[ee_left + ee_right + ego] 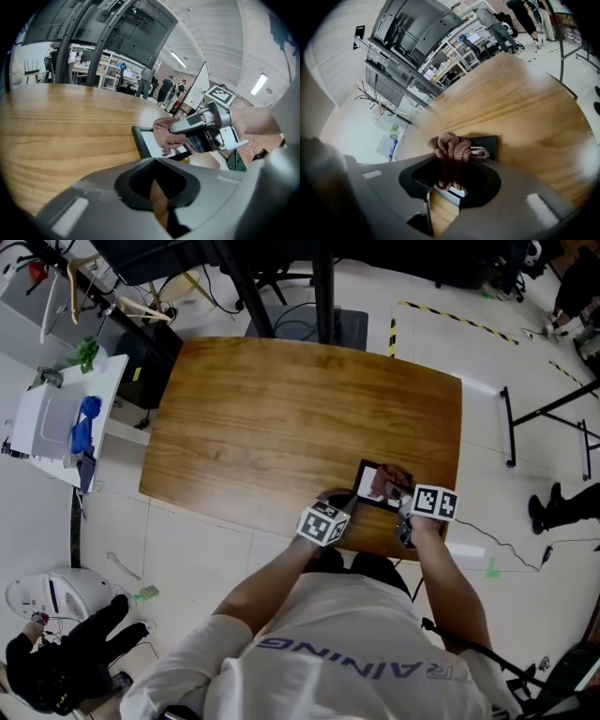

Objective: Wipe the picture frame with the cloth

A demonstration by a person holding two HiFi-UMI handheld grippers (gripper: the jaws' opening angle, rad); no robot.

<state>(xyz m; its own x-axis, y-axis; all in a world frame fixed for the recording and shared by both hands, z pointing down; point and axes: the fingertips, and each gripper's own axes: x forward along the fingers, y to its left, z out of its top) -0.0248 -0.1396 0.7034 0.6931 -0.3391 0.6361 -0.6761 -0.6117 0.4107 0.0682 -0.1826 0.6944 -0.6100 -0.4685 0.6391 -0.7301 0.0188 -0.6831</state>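
A black picture frame (pixel 368 486) with a white picture lies flat near the front right edge of the wooden table (pixel 281 418). My right gripper (pixel 398 491) is shut on a bunched brown cloth (pixel 452 146) and presses it onto the frame (pixel 490 142). In the left gripper view the cloth (pixel 165 133) covers the far part of the frame (pixel 152 145) under the right gripper (pixel 199 123). My left gripper (pixel 345 501) sits at the frame's left edge, jaws together (pixel 157 163). Whether it touches the frame is hidden.
The table's front edge runs just under both grippers. A white cart (pixel 56 418) with blue items stands to the table's left. Black stand legs (pixel 553 413) cross the floor on the right. People (pixel 164 89) stand far off in the room.
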